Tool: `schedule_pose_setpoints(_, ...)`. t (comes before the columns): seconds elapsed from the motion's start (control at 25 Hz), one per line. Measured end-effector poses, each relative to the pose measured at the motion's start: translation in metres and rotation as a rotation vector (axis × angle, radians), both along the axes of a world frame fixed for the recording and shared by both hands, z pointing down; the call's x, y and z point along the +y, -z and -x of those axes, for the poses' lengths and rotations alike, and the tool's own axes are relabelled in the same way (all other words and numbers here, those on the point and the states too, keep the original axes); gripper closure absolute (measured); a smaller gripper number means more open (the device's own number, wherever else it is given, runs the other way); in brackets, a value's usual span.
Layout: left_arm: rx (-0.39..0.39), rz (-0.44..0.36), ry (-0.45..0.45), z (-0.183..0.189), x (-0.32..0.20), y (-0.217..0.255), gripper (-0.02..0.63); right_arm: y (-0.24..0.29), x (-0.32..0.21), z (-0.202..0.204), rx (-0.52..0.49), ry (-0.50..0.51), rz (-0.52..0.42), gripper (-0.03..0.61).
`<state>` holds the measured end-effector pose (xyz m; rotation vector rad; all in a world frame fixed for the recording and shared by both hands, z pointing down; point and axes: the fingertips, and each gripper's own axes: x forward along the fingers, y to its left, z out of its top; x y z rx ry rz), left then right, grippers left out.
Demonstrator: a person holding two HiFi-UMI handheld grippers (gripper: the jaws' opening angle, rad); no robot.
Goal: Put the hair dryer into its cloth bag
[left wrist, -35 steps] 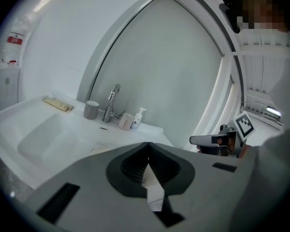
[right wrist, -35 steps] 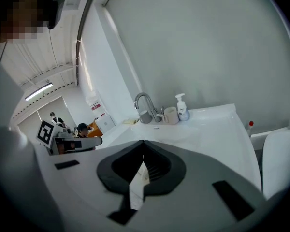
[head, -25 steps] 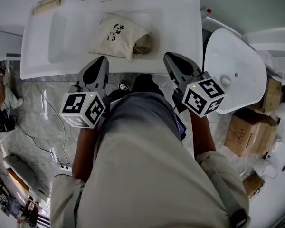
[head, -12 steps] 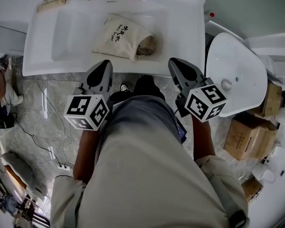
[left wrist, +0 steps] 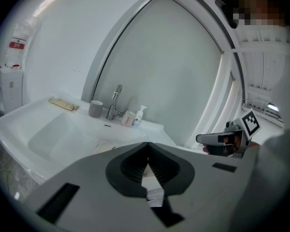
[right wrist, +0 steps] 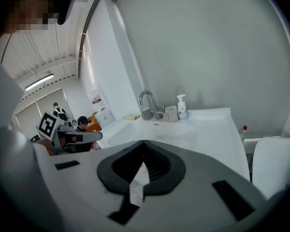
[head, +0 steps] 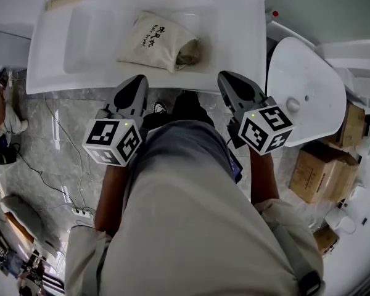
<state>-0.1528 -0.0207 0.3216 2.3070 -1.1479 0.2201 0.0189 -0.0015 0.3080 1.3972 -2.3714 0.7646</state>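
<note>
Before the sink (head: 49, 60), left tongs (head: 138, 79) and right tongs (head: 226, 76) hover closed and empty.

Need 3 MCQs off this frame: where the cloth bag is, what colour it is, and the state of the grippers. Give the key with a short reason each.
1. Where does the cloth bag lie?
A. in the sink basin
B. on the floor
C. on a cardboard box

2. What colour is the bag?
A. red
B. beige with dark print
C. black

3. How do the left gripper and right gripper stand?
A. both open
B. left shut on the bag
C. both shut, empty

Key:
1 A: the head view shows the bag resting inside the white basin.
2 B: the cloth is pale beige with dark lettering.
3 C: each gripper view shows the jaws together with nothing between them, and the head view shows both grippers short of the bag.
</note>
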Motion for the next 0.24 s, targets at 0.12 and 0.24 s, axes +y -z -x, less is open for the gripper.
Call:
schedule_pose_setpoints(0.12,0.006,0.001,-0.006,-0.0005,0.0003,-0.0003,0.610,-0.0008,0.0012,0.0011,0.003,-0.003,0.002,0.571)
schedule_pose_setpoints(0.24,0.017,0.002,-0.004,0.0010,-0.0014,0.0000,0.610,-0.0014,0.0012,0.0034,0.004,-0.002,0.003,0.571)
